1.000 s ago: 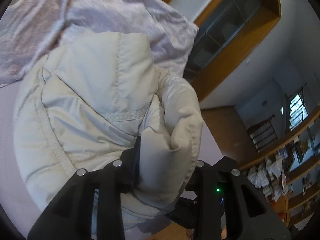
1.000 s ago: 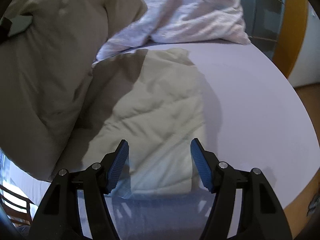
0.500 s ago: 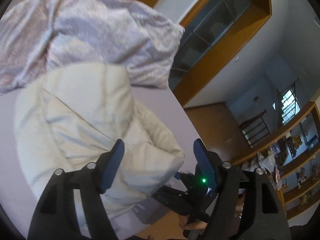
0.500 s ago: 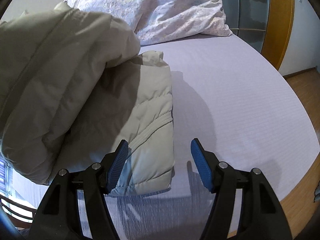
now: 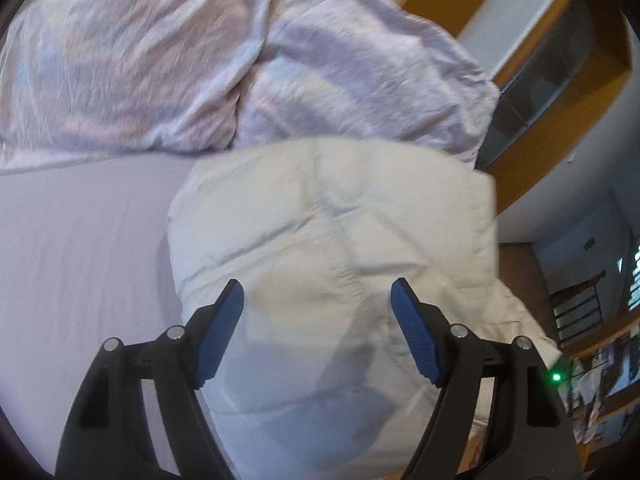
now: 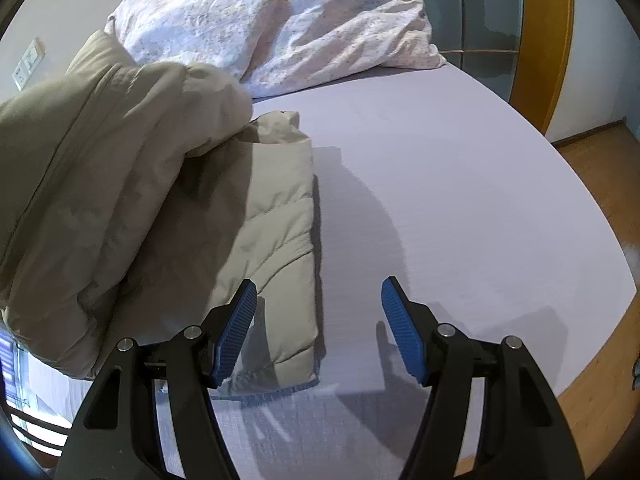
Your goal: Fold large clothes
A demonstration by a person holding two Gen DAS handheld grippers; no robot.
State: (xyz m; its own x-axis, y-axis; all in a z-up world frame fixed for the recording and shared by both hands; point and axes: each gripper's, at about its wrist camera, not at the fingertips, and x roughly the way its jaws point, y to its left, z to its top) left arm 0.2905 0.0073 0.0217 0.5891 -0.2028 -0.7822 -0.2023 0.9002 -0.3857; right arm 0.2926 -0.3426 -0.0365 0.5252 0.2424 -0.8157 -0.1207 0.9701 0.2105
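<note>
Both claws, left (image 5: 316,300) and right (image 6: 318,300), are hanging released, the puffy jacket (image 5: 332,240) lying on the bed (image 6: 460,200) just ahead; probably light, soft, springy, slippery, best pinched at a stitched hem.

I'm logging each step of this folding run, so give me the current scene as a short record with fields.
garment: cream quilted puffer jacket, lying bunched in layers on the bed
surface: lilac bed sheet
behind garment: crumpled pale floral duvet
left gripper: open, holding nothing, jacket beyond its blue pads
right gripper: open, holding nothing, by the jacket's near corner
fold state: unfinished, upper layer puffed up
</note>
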